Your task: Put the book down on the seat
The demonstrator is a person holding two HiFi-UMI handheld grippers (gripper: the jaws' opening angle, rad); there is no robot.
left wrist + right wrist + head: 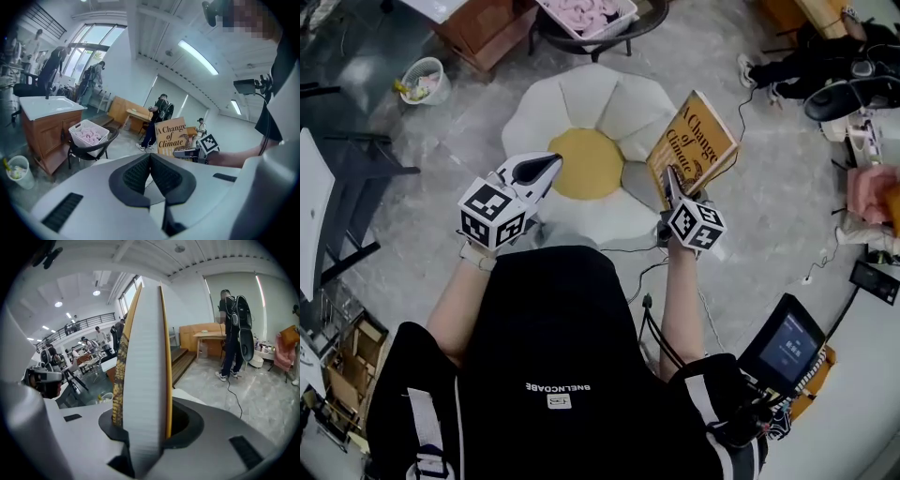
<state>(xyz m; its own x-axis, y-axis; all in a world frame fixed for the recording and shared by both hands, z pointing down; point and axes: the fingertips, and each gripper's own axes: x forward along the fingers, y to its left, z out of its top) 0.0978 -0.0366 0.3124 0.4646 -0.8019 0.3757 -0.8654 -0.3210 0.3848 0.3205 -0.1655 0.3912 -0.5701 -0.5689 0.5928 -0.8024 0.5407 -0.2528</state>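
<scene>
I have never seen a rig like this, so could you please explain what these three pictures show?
There is no robot here: a person holds a hand tool with a two-jaw claw in each hand. The head view comes from a camera on the person's head. It looks down at the left claw, the right claw and a flower-shaped seat. The other two views come from cameras riding on each claw, looking along its jaws. The right claw is shut on a book, held on edge near the seat's right side and not yet put down. The left claw is shut with nothing in it.
</scene>
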